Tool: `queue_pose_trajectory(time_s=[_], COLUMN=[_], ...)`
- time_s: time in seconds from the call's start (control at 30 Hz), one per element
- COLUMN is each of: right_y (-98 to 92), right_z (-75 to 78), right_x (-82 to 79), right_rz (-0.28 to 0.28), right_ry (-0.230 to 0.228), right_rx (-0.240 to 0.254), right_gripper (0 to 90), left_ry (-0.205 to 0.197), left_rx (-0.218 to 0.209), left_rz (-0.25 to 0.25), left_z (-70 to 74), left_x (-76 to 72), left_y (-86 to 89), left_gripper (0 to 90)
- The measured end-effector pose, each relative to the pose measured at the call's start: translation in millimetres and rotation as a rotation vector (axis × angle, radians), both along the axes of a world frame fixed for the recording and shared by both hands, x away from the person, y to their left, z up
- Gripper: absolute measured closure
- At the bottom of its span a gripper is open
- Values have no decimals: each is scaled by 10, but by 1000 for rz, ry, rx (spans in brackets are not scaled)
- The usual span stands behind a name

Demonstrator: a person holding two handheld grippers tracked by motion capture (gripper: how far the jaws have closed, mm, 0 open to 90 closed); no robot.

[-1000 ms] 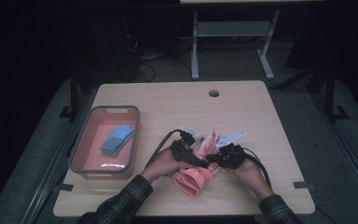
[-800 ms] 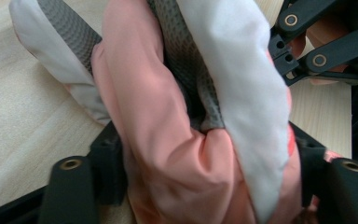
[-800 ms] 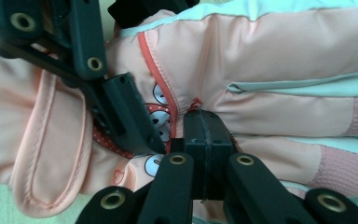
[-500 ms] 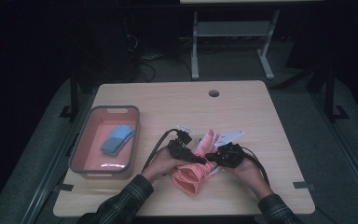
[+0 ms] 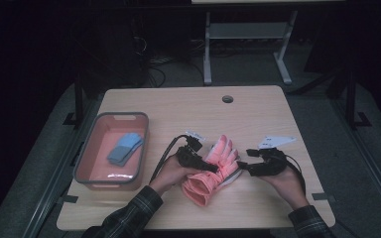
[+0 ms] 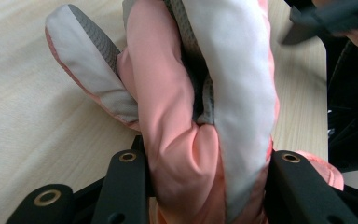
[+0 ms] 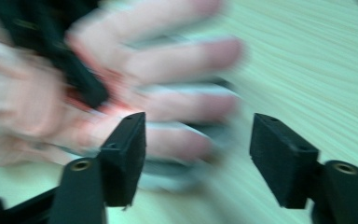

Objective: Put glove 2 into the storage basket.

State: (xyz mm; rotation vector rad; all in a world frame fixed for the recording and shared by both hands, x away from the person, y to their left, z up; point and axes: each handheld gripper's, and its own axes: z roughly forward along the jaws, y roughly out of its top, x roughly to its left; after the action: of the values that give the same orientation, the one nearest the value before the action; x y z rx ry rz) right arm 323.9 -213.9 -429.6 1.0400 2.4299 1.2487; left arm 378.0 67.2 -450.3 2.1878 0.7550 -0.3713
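Counter: pale wood-grain counter [image 5: 258, 114], rounded corners, with a small round hole [image 5: 227, 99] near the far edge.
Room: dark; grey carpet, cables and a light metal stand [image 5: 248, 44] beyond the far edge.
Glove: pink and grey glove [image 5: 213, 171] lies near the front edge, about midway along it, fingers pointing to the far edge.
Left gripper: left gripper [image 6: 205, 163] pinches the glove's cuff, fabric bunched between its jaws.
Right gripper: right gripper [image 7: 198, 154] has its jaws spread, just beside the glove's fingers; this view is blurred.
Bin: pink bin [image 5: 92, 153] by the left edge holds a folded blue cloth [image 5: 125, 148].
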Motion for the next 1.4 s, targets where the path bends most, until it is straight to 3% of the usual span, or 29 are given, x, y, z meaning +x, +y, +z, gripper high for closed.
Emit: queue_pose_trajectory(time_s=[0.17, 0.3, 0.53, 0.73, 0.93, 1.0, 1.4], right_y=[-176, -181, -180, -175, -160, -156, -161], right_z=[-146, -260, -397, -451, -496, -524, -531], right_x=[96, 148, 222, 242, 227, 213, 220], right_rz=[-87, -110, -133, -137, -142, -146, -155], right_ry=[38, 58, 82, 79, 31, 17, 12], right_rx=[-28, -82, -122, -141, -152, -133, -132], right_gripper=[240, 181, 150, 144, 128, 104, 98], left_ry=[-26, -53, -95, -143, -176, -186, -197], left_rx=[-11, -18, -50, -68, -70, -67, -104], left_rz=[17, 23, 45, 69, 95, 103, 196], left_z=[105, 197, 386, 593, 729, 770, 1007], left_x=[2, -9, -33, -60, -64, -60, -15], left_y=[73, 125, 220, 323, 459, 509, 953], left_gripper=[614, 617, 619, 617, 617, 616, 611])
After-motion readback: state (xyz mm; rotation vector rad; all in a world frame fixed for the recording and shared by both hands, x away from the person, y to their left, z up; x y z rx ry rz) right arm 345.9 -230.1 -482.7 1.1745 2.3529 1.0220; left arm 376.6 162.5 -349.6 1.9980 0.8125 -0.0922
